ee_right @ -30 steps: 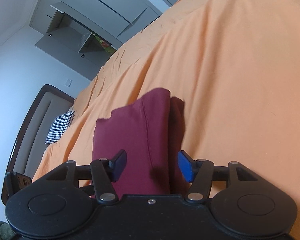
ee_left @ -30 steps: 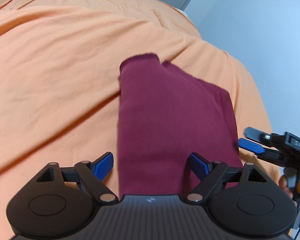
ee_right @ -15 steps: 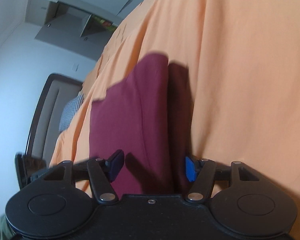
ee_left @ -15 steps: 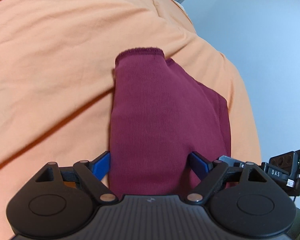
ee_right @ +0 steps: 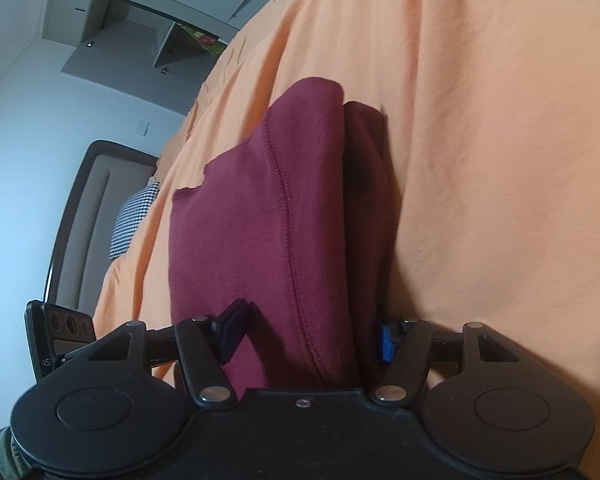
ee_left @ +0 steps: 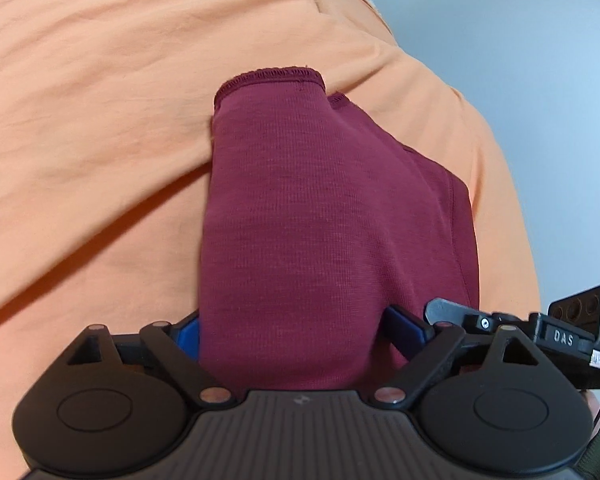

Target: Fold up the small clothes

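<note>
Evidently both tools bracket one end to lift it over: left gripper [ee_left: 296, 330], jaws opening, and right gripper [ee_right: 308, 336], seemingly unclamped, straddle the maroon garment [ee_left: 320, 220] lying part-folded on the orange bedspread [ee_left: 100, 120].

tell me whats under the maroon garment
The maroon garment lies on the orange bedspread, which shows all round it. A lower layer of its own cloth peeks out at one edge. Anything else beneath is covered.
</note>
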`<state>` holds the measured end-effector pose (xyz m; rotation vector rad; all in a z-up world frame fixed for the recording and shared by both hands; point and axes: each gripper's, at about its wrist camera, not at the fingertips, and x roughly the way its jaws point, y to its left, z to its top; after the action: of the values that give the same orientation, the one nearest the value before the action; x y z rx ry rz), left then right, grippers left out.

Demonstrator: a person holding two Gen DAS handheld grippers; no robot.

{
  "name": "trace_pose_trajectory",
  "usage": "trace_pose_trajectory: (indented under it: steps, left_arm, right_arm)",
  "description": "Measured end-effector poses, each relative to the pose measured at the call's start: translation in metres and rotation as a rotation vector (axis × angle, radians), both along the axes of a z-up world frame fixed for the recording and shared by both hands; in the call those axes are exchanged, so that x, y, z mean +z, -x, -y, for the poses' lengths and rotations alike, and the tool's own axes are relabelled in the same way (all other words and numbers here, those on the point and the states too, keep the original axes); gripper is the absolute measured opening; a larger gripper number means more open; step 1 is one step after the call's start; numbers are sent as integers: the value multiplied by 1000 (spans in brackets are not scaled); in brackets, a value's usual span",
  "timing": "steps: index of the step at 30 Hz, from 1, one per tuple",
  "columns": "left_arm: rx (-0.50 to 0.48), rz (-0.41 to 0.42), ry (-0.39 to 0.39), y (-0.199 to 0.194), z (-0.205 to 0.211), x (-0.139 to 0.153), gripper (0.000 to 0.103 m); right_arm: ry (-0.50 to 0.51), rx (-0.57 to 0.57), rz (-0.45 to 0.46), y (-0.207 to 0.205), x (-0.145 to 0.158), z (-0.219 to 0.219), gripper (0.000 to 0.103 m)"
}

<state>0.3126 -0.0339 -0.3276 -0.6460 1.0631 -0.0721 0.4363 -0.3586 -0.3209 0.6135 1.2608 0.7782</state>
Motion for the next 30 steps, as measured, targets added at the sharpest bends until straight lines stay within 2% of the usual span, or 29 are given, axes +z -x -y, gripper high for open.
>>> trace_pose_trajectory:
  steps: [1,3,5,13,16,18,21,24,30]
  left_arm:
    - [1,2,5,-1,0,0,91]
    - [-3,5,4,1,-2,1,88]
    - [-6,8,2,4,-3,2,86]
    - [-1,-17,-17,0,-3,2,84]
    - [-31,-12,-48,0,0,7,73]
    - [-40,-8,-60,0,2,12,60]
    - [-45,0,-78,-1,7,20,48]
    - [-45,15,-85,-1,13,31,43]
    - [-48,51,-89,18,19,60,42]
  right_arm:
    - [-13,4,0,0,0,1,64]
    - [-30,3,3,2,2,3,52]
    - [-45,-16,-17,4,-2,10,46]
    - [23,-18,15,6,-2,-3,46]
    - [35,-26,36,10,2,-3,39]
    - [69,-21,76,13,10,-12,33]
    - [100,-22,120,18,20,-22,28]
    - [106,-33,147,22,29,-25,27]
    - [82,-41,179,38,54,-25,26]
